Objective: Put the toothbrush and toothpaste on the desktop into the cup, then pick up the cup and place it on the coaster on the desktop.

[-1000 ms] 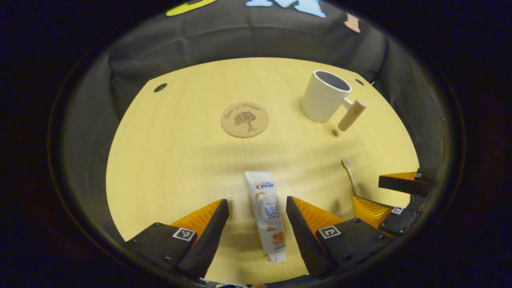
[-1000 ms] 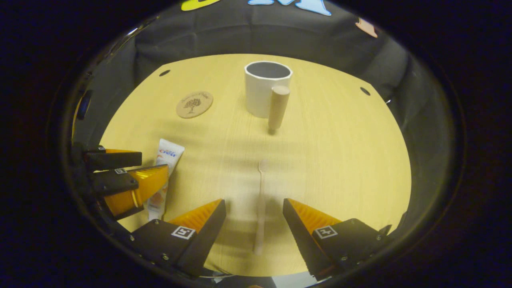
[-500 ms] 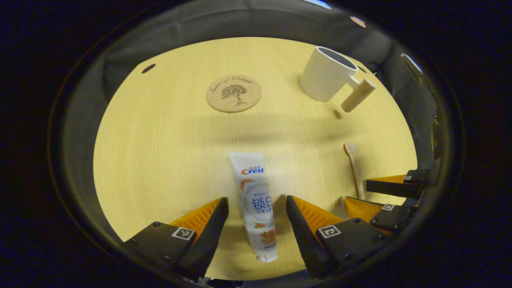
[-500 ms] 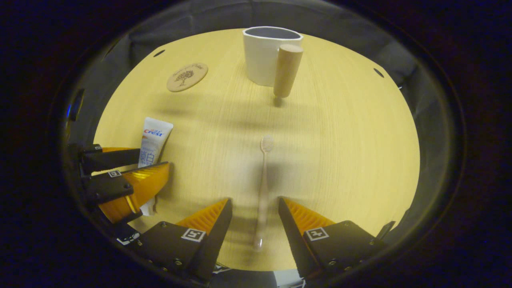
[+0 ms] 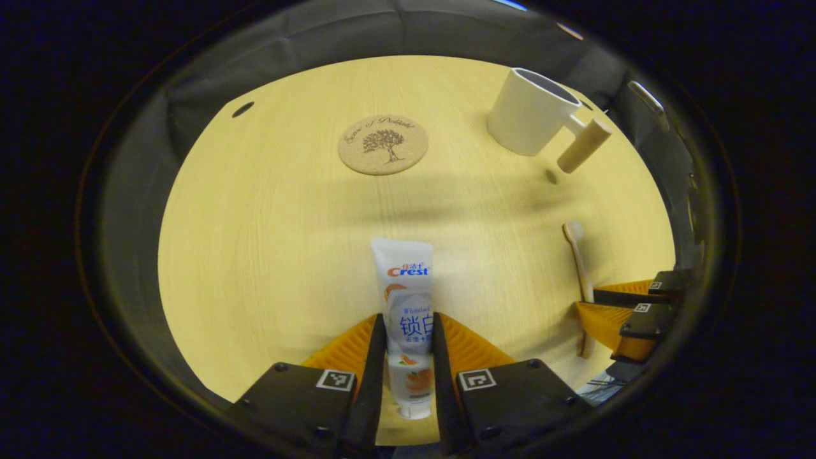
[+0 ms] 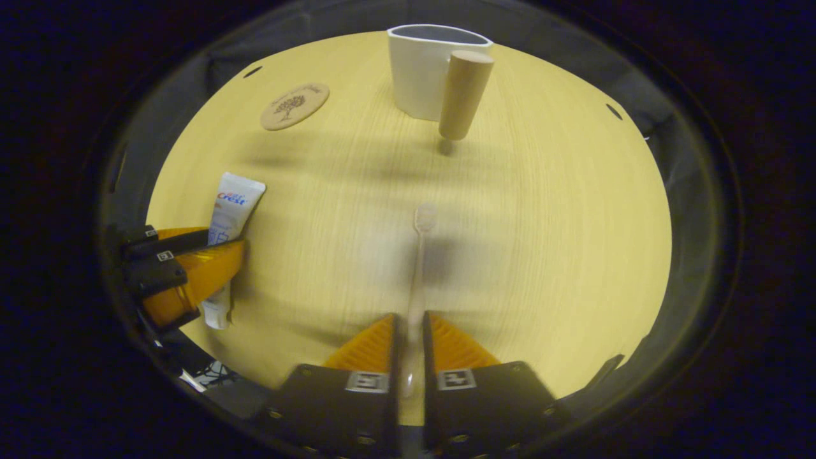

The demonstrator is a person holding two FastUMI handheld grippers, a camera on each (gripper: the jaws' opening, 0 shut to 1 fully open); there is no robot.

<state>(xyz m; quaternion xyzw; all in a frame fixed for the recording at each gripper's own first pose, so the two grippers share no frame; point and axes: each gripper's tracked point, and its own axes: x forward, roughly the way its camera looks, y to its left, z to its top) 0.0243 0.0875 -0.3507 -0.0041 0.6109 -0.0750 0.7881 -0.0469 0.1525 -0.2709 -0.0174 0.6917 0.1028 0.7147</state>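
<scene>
My left gripper (image 5: pixel 408 331) is shut on the white toothpaste tube (image 5: pixel 407 294), which points away from me over the desktop. In the right gripper view my right gripper (image 6: pixel 408 328) is shut on the handle of the pale toothbrush (image 6: pixel 419 255), its head pointing toward the cup. The white cup (image 6: pixel 422 70) with a wooden handle (image 6: pixel 462 95) stands upright at the far side, seen as the cup (image 5: pixel 532 111) at the upper right of the left gripper view. The round cork coaster (image 5: pixel 382 144) lies left of it, seen as the coaster (image 6: pixel 294 106) farther off.
The light wooden desktop (image 5: pixel 268 217) has cable holes near its far corners (image 5: pixel 243 109). Black cloth walls close in behind it. The left gripper (image 6: pixel 191 274) shows at the left of the right gripper view, the right gripper (image 5: pixel 621 312) at the right of the left gripper view.
Both grippers have gone from open to shut: the left fingers closed on the toothpaste tube, the right fingers on the toothbrush handle. Both also sank closer to the desktop.
</scene>
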